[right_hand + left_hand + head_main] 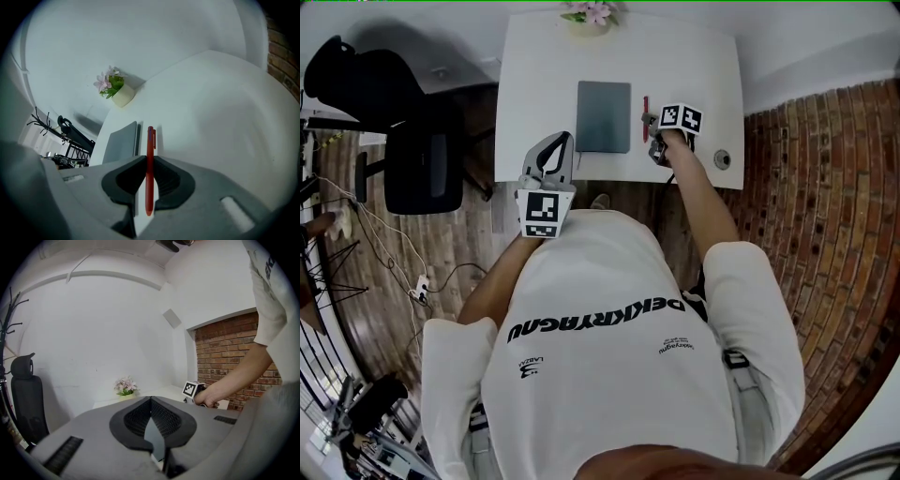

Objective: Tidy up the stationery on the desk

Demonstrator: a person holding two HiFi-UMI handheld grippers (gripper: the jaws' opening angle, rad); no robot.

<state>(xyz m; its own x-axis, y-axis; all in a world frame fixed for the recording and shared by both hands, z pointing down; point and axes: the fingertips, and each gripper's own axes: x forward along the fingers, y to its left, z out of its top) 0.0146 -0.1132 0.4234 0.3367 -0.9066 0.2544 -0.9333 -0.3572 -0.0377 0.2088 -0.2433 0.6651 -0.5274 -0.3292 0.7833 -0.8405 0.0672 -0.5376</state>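
Observation:
A red pen (150, 154) stands pinched between the jaws of my right gripper (147, 161), its clip end pointing out over the white desk (211, 108). In the head view the red pen (645, 105) lies along the right side of a grey notebook (603, 115), with the right gripper (651, 124) shut on it. The notebook (121, 142) lies flat just left of the pen. My left gripper (562, 142) hovers at the desk's front edge, left of the notebook. Seen in its own view, the left gripper (151, 401) is shut with nothing in it.
A small pot of pink flowers (591, 14) stands at the desk's far edge (115, 89). A round cable hole (723, 159) sits near the front right corner. A black office chair (412, 159) stands left of the desk, and a brick wall (825, 187) is on the right.

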